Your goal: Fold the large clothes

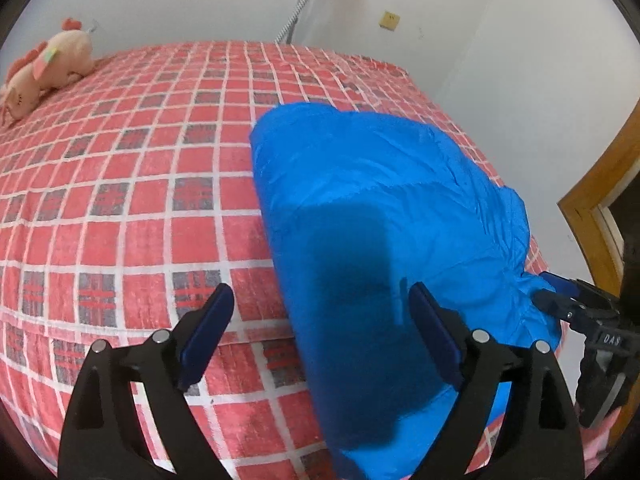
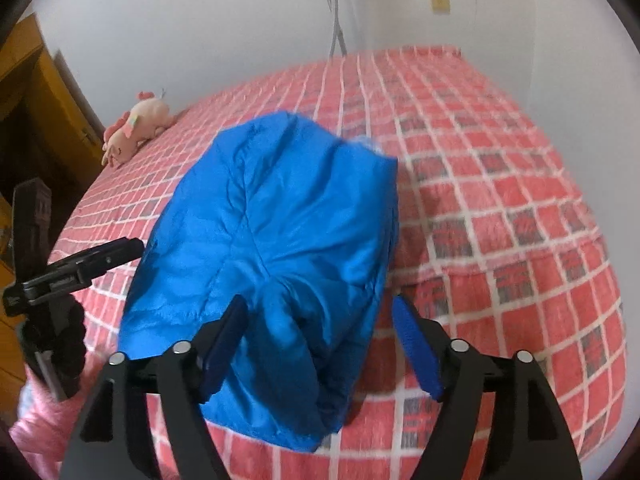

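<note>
Both grippers, left gripper (image 1: 322,312) and right gripper (image 2: 320,328), stand with fingers wide and gripping nothing over the folded blue garment (image 2: 272,240) on the bed (image 1: 120,200) just beyond them, so folding looks finished; next, withdraw or tidy.

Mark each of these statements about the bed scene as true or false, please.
1. The blue garment lies on a red checked bedcover. True.
2. The left gripper is clamped on the garment. False: its jaws stand open, one finger over the bedcover, the other over the garment.
3. A pink plush toy lies far across the bed, apart from the garment. True.
4. The right gripper is shut on a green towel. False: it is open, with a blue fold between its fingers, and no towel shows.
5. The garment is spread out flat at full length. False: it is folded into a compact bundle.
</note>
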Available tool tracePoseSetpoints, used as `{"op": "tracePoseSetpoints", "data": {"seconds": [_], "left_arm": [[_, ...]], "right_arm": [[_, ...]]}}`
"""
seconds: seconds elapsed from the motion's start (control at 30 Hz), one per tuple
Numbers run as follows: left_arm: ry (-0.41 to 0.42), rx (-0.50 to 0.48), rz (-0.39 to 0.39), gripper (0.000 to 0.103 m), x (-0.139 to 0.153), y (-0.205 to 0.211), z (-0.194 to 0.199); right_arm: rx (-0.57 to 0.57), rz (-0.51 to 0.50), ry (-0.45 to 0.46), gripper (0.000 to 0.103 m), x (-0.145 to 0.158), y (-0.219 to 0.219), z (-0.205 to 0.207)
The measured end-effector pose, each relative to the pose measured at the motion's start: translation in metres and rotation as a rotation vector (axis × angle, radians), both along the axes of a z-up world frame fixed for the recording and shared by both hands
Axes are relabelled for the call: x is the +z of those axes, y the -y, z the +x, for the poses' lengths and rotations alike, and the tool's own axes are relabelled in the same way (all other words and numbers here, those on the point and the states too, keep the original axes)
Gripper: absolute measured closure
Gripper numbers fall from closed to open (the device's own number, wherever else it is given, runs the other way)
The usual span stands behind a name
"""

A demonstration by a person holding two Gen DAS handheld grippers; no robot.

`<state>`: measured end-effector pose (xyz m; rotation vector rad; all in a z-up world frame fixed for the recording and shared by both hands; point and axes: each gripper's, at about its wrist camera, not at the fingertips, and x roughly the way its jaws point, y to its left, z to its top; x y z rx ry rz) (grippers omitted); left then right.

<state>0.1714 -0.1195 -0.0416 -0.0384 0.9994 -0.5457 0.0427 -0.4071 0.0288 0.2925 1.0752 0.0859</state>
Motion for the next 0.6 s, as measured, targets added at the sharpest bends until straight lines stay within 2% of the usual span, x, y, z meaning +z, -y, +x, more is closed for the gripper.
{"op": "tracePoseSetpoints", "data": {"seconds": [0.13,0.23,0.33,0.47,0.53,0.6], "left_arm": [[-0.052,-0.059,-0.003,0.011,-0.013,0.012,0.005],[-0.089,-0.074,-0.035,0.007,-0.021,0.015,0.011],[-0.139,-0.093,-0.080,0.003,-0.033,0.017,0.017],[-0.255,-0.132,-0.192,0.002,-0.054,0.020,0.028],[-0.256,-0.143,-0.208,0.002,-0.057,0.021,0.029],[-0.245,-0.156,-0.215,0.003,-0.057,0.022,0.027]], "right_arm": [[0.030,0.081,-0.096,0.019,-0.018,0.002,0.013],[0.026,0.130,-0.152,0.012,-0.036,0.005,0.021],[0.026,0.213,-0.188,0.010,-0.055,0.010,0.026],[0.043,0.307,-0.200,0.010,-0.073,0.013,0.032],[0.049,0.350,-0.195,0.011,-0.080,0.014,0.034],[0.070,0.389,-0.168,0.022,-0.080,0.014,0.033]]}}
